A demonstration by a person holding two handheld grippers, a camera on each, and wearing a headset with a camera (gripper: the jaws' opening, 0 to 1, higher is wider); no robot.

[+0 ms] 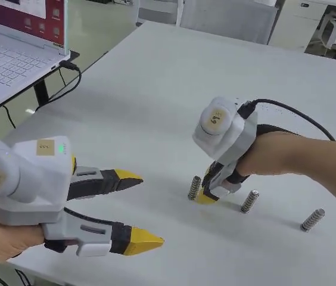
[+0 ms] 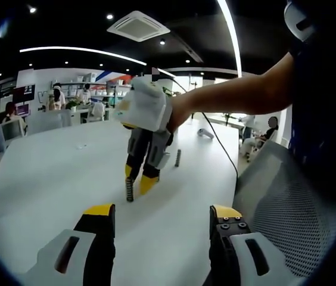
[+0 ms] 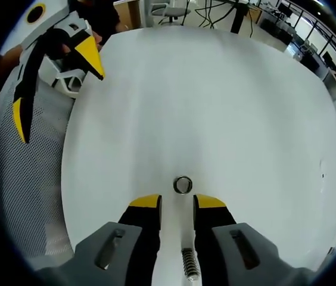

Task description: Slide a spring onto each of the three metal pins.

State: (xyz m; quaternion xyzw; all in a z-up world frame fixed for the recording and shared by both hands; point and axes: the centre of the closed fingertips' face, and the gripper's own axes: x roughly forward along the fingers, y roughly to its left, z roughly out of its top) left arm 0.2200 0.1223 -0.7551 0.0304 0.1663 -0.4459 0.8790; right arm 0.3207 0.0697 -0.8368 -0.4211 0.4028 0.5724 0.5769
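Three small metal springs stand upright on the white table (image 1: 174, 77): a left spring (image 1: 194, 187), a middle spring (image 1: 249, 201) and a right spring (image 1: 313, 220). Any pins inside them are hidden. My right gripper (image 1: 207, 193) points down at the table, its yellow tips just right of the left spring. In the right gripper view that spring (image 3: 183, 185) is seen end-on, just beyond the slightly parted tips of the right gripper (image 3: 178, 201), and nothing is held. My left gripper (image 1: 137, 208) hovers wide open and empty at the near left. The left gripper view has the left spring (image 2: 130, 189) beside the right gripper (image 2: 144, 173).
An open laptop (image 1: 13, 53) sits on a side stand at the far left, with a black cable (image 1: 72, 80) hanging from it. The right gripper's black cable (image 1: 299, 116) trails over the table. An office chair's mesh back (image 2: 287, 202) is close on the right of the left gripper view.
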